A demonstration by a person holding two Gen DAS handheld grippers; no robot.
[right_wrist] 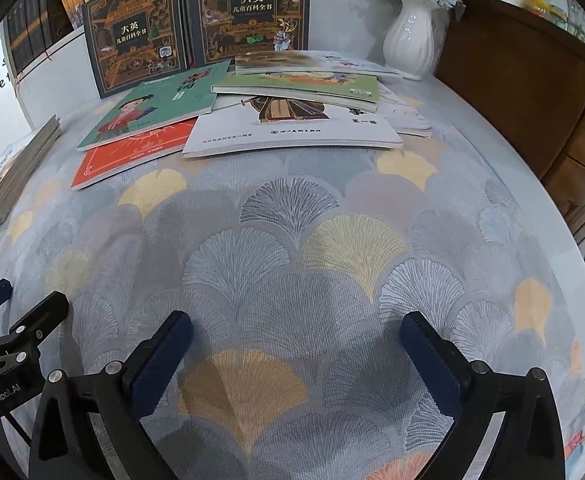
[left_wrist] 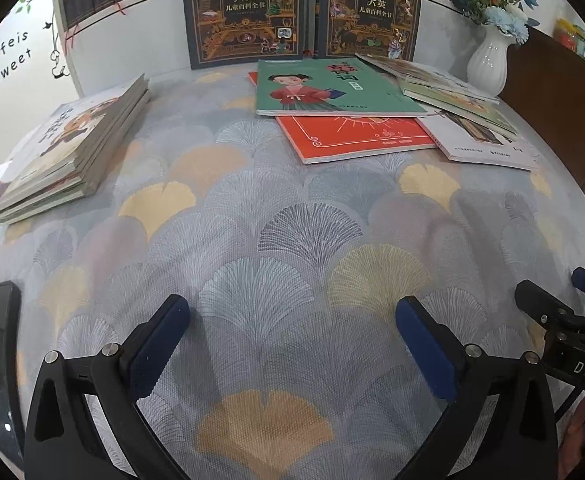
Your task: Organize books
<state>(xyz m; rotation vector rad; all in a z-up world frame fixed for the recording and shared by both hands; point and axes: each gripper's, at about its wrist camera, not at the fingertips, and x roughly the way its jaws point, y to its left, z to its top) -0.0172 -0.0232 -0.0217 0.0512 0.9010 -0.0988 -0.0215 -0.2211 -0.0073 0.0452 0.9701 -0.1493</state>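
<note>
Two upright encyclopedias (left_wrist: 244, 12) and a white vase (left_wrist: 488, 60) back the scattered books (left_wrist: 332, 92).

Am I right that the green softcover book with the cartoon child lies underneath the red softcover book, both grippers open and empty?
Not quite: the green softcover book lies on top of the red softcover book, as the left wrist view shows. The left gripper and right gripper are indeed open and empty.

Each wrist camera looks steeply down along its fingers, close above the tablecloth (left_wrist: 276, 208). Both views share the scattered books (right_wrist: 292, 136) and vase (left_wrist: 488, 60) at the far edge.
</note>
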